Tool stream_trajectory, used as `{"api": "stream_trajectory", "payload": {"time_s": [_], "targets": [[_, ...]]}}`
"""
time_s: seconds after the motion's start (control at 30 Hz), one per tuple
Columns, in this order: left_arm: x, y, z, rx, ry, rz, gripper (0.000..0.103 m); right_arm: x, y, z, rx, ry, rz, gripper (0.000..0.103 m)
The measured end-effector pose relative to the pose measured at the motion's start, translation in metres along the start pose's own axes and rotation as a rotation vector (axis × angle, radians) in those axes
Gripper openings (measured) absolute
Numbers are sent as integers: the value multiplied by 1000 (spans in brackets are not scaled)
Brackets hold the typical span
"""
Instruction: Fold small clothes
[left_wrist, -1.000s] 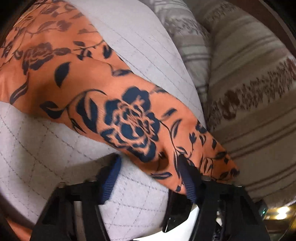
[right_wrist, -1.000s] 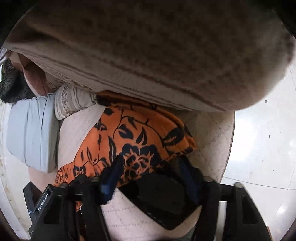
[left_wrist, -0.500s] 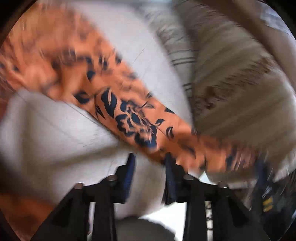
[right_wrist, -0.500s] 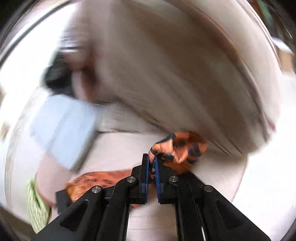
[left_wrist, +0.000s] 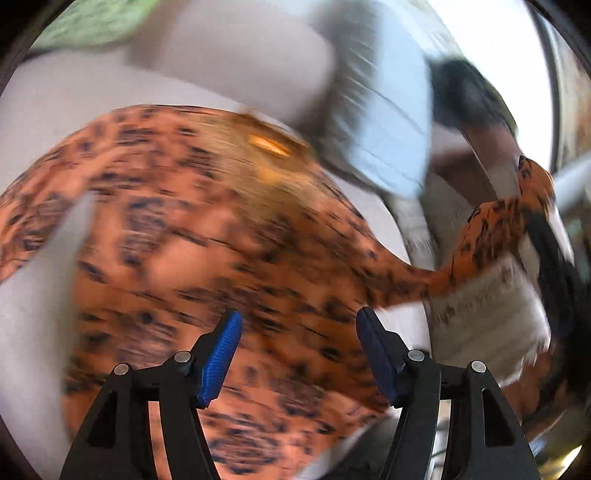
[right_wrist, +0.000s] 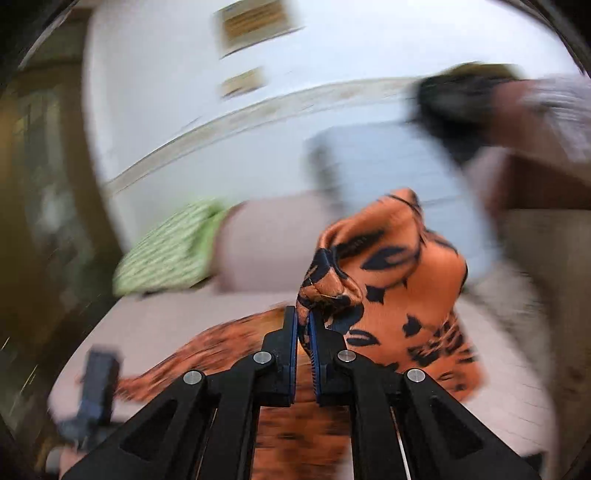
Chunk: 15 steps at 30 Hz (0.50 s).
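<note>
A pale quilted cushion (left_wrist: 44, 314) carries nearly everything here. Spread over most of it lies the orange garment with dark floral print (left_wrist: 207, 236), blurred in the left wrist view, with one narrow end stretched up off the cushion toward its right edge. At the cushion's far edge sit a light blue folded cloth (right_wrist: 388, 162), a green patterned cloth (right_wrist: 173, 247) toward the far left corner, and a dark bundle (right_wrist: 450, 107) at the far right; what it is cannot be told.

The right gripper (right_wrist: 303, 328) has its blue pads pressed together on a bunched corner of the orange garment, held raised above the cushion. The left gripper (left_wrist: 297, 343) has just been opening; its jaws stand well apart over the spread cloth, gripping nothing.
</note>
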<state>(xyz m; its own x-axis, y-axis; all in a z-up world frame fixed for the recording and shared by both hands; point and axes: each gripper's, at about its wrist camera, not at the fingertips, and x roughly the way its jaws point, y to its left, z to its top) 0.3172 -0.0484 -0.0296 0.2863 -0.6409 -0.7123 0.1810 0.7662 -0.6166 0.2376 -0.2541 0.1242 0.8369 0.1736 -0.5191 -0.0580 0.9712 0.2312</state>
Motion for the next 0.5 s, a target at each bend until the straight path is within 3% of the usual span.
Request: {"api": "stream_trajectory", "payload": {"time_s": [0.2, 0.3, 0.37, 0.47, 0.5], "targets": [[-26, 95, 20, -212, -67, 60, 64, 91, 108, -66, -103, 204, 268, 6], [-23, 121, 25, -309, -43, 37, 65, 137, 127, -117, -96, 343, 312, 7], [-15, 126, 19, -335, -15, 18, 65, 161, 126, -156, -56, 469, 329, 13], [4, 129, 12, -360, 33, -16, 65, 165, 116, -188, -63, 607, 313, 15], [2, 130, 14, -370, 30, -28, 65, 156, 107, -188, -55, 602, 311, 16]]}}
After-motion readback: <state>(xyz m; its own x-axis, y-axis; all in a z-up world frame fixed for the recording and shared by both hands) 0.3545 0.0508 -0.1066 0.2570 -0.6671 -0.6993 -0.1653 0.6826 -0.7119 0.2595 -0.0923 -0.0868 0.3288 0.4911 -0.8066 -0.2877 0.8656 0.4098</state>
